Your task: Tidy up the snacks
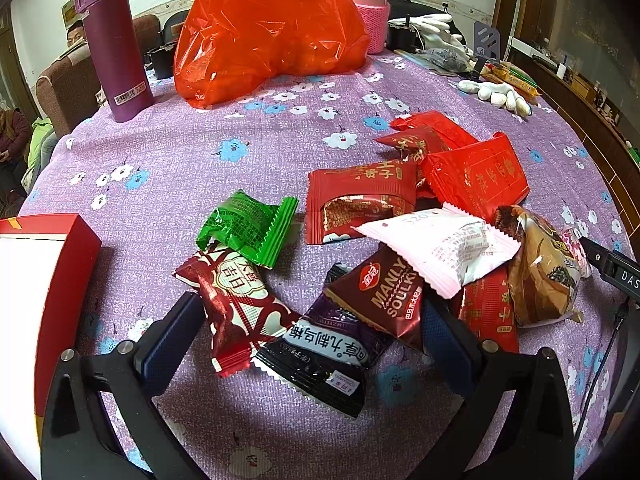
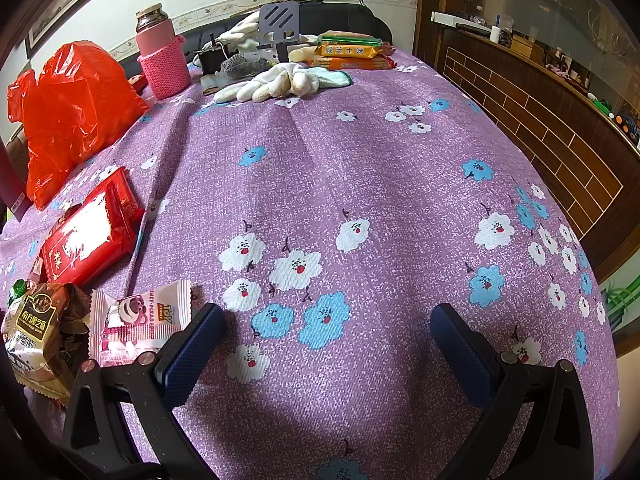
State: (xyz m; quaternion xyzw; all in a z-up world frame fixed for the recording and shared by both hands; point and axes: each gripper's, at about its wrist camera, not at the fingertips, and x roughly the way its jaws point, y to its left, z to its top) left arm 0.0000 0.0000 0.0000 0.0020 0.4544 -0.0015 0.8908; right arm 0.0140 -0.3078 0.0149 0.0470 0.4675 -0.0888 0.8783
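left gripper (image 1: 310, 320) spread wide, low over the purple floral tablecloth (image 1: 192, 160), gripping nothing. dark purple packet (image 1: 320, 356) lying between its fingers, nearest the lens; red-and-white candy (image 1: 236, 308) just beside the left finger (image 1: 172, 336), whether touching not clear. brown manly packet (image 1: 384, 296) overlapping the purple one, pink-white packet (image 1: 444, 248) on top of that. green packet (image 1: 248, 232) just beyond the candy. red packets (image 1: 472, 172) piled far right of the heap, brown pouch (image 1: 544, 272) at right edge. red box (image 1: 44, 280) at near left. far side: purple flask (image 1: 112, 44), red plastic bag (image 1: 264, 36), pink bottle (image 1: 368, 0), white gloves (image 1: 500, 94).

right gripper (image 2: 326, 340) also wide apart, over bare cloth, holding nothing. toy story packet (image 2: 136, 324) just beside its left finger (image 2: 188, 352), black sesame pouch (image 2: 40, 332) further left, overlapping it.
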